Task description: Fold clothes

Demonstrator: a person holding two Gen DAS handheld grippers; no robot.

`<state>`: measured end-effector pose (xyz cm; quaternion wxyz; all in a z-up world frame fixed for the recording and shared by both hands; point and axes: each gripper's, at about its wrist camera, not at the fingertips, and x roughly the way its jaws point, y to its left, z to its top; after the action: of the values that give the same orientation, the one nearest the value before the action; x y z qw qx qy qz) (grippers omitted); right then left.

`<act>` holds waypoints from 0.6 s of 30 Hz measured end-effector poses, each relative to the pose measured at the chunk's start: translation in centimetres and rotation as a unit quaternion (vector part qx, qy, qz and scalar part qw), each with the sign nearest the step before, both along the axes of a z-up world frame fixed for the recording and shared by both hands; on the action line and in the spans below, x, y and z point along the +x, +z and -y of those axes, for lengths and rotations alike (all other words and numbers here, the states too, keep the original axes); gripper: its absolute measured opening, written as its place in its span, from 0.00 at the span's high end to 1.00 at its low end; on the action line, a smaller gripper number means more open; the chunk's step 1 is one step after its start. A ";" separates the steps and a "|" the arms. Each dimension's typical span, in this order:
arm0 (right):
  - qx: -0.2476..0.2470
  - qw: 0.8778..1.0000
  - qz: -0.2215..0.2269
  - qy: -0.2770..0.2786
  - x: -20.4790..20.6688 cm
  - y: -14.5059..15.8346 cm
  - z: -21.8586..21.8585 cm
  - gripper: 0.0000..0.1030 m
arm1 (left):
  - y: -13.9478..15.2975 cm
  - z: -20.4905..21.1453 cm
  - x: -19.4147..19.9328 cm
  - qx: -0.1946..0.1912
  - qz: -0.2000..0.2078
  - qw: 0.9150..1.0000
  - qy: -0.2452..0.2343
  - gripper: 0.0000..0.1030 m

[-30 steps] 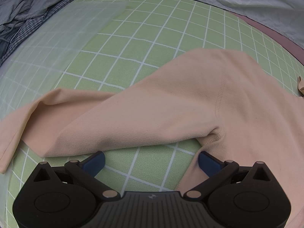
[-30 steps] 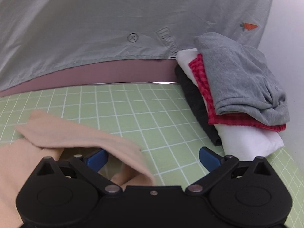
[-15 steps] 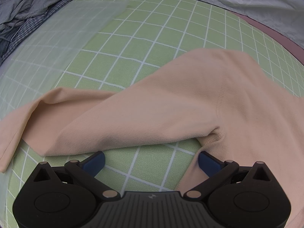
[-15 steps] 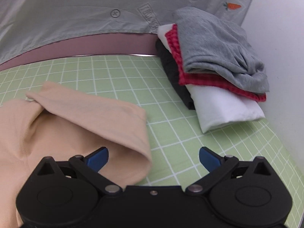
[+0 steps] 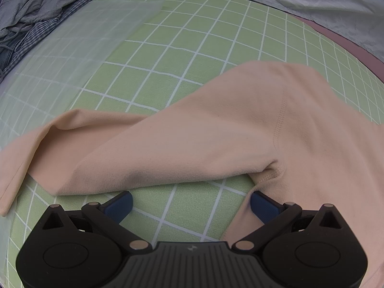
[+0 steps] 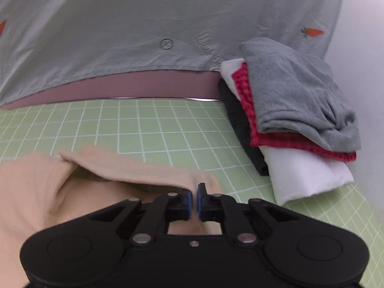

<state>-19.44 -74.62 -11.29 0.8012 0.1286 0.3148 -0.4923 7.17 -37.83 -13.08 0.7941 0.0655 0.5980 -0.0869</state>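
Currently, items listed left to right.

1. Heap of loose grey and checked garments (image 5: 31, 16), at 10 o'clock in the left wrist view, off the mat's edge; unfolded as far as can be seen.
2. Green cutting mat with white grid lines (image 5: 192, 48), the work surface.
3. Peach-coloured soft knit long-sleeved top (image 5: 264, 132), lying on the mat. Its left sleeve (image 5: 72, 148) runs out toward 9 o'clock, creased and partly doubled on itself; body spread toward 3 o'clock.
4. Left gripper (image 5: 190, 204), jaws wide apart, holding nothing; it sits low over bare mat just below the sleeve and beside the armpit seam.
5. Right gripper (image 6: 194, 198), jaws closed to a slit, pinching the edge of the top's right sleeve (image 6: 144, 170), which is raised off the body.
6. Stack of folded clothes (image 6: 300, 120), grey over red over white, with black beneath, at 2 o'clock in the right wrist view.

Status, judged: several pieces folded and stacked; the peach top is mid-fold, right sleeve in hand, left sleeve and body unfolded; the heap remains.
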 end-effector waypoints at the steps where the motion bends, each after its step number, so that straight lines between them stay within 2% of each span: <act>1: 0.003 1.000 0.000 -0.006 -0.5 0.0 0.0 0.96 | 0.0 0.0 0.0 0.000 0.000 1.000 0.000 0.00; 4: 0.002 1.000 -0.019 -0.005 -1.3 -0.4 -0.5 0.94 | -0.1 -0.1 0.1 0.000 0.000 1.000 0.000 0.00; 6: 0.001 0.999 -0.032 -0.004 -1.8 -0.6 -0.8 0.82 | -0.2 -0.2 0.2 0.000 0.000 1.000 0.000 0.00; 7: 0.001 0.999 -0.039 -0.004 -2.1 -0.7 -0.9 0.63 | -0.1 -0.2 0.2 0.000 -0.001 1.000 0.000 0.00; 8: 0.001 0.999 -0.045 -0.004 -2.3 -0.8 -1.1 0.56 | -0.1 -0.2 0.2 0.000 -0.001 1.000 0.001 0.00; 12: -0.001 0.997 -0.071 -0.002 -3.3 -1.2 -1.6 0.54 | -0.1 -0.1 0.5 0.001 -0.003 1.000 0.002 0.00; 14: -0.001 0.996 -0.084 -0.001 -3.8 -1.4 -1.9 0.48 | -0.1 0.1 0.8 0.001 -0.003 1.000 0.005 0.00; 16: -0.002 0.995 -0.097 0.000 -4.3 -1.6 -2.2 0.46 | -0.2 0.3 1.0 0.001 -0.002 1.000 0.006 0.00; 18: -0.012 0.993 -0.112 0.031 -3.1 -1.8 -2.7 0.45 | -0.2 0.2 0.8 0.001 -0.002 1.000 0.008 0.00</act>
<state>-22.52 -71.93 -13.06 0.7772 0.0536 0.4005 -0.4823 7.93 -38.05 -13.31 0.7938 0.0610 0.5998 -0.0801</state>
